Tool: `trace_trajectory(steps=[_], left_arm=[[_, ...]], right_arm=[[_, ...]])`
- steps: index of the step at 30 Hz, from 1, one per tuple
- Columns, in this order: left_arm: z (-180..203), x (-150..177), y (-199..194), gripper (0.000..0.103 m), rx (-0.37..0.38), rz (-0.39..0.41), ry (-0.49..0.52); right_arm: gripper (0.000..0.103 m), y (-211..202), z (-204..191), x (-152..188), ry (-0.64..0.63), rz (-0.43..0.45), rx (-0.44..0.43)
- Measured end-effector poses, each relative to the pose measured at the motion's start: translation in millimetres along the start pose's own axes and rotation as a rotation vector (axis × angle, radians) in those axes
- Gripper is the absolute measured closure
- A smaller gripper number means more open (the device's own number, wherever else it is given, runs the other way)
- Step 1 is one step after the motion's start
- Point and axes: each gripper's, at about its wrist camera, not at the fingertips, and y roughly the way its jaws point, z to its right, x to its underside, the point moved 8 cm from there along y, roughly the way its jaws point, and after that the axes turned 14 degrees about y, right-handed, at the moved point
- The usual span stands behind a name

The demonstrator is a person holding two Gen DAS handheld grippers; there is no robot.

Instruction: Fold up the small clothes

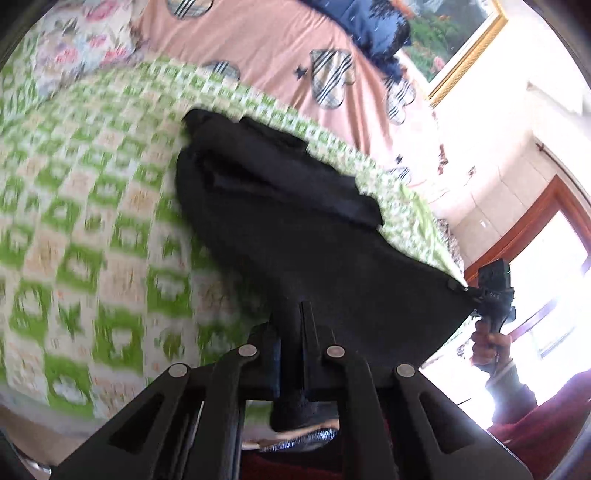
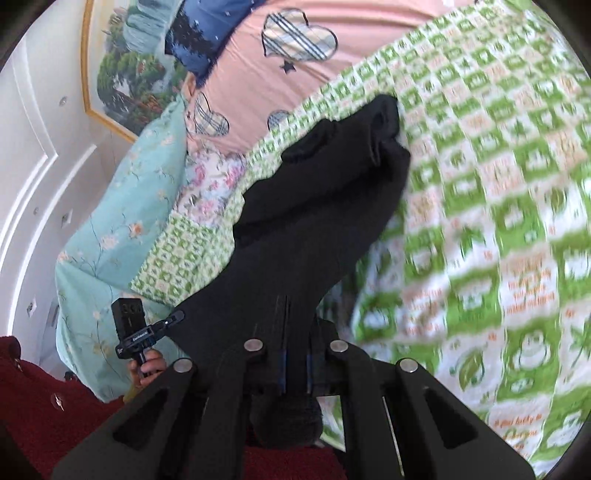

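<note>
A small black garment (image 1: 295, 206) lies on the green-and-white checked bedspread (image 1: 92, 221), its near edge lifted and stretched taut between both grippers. My left gripper (image 1: 303, 306) is shut on one near corner of the cloth. In the left wrist view the right gripper (image 1: 466, 288) shows at the right edge, pinching the other corner, with a hand below it. The right wrist view shows the right gripper (image 2: 286, 301) shut on the black garment (image 2: 332, 177), and the left gripper (image 2: 179, 316) at lower left clamping its corner. The garment's far end rests bunched on the bedspread (image 2: 498, 221).
A pink quilt with plaid hearts (image 1: 280, 48) and a dark blue cloth (image 1: 373, 26) lie beyond the bedspread. A framed landscape picture (image 2: 122, 70) hangs on the white wall. A pale blue floral pillow (image 2: 110, 229) sits at the bed's edge. A red sleeve (image 2: 37, 398) is near.
</note>
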Motion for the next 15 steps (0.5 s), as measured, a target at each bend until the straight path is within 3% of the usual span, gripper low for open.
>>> trace_trajectory(steps=[8,12,15], left_arm=[[-16,-88,9,0.097,-0.060,0.124,0.005],[-42,-147,31,0.097,-0.118,0.174,0.007],[-77,-181,74,0.097,-0.162,0.130,-0.030]], right_arm=[[0.095,7,-34,-86,-0.020,0.136,-0.014],[0.095,36,-44,-151,-0.028,0.179,0.066],[0.095,71,-31,-195,0.014,0.180,0.152]])
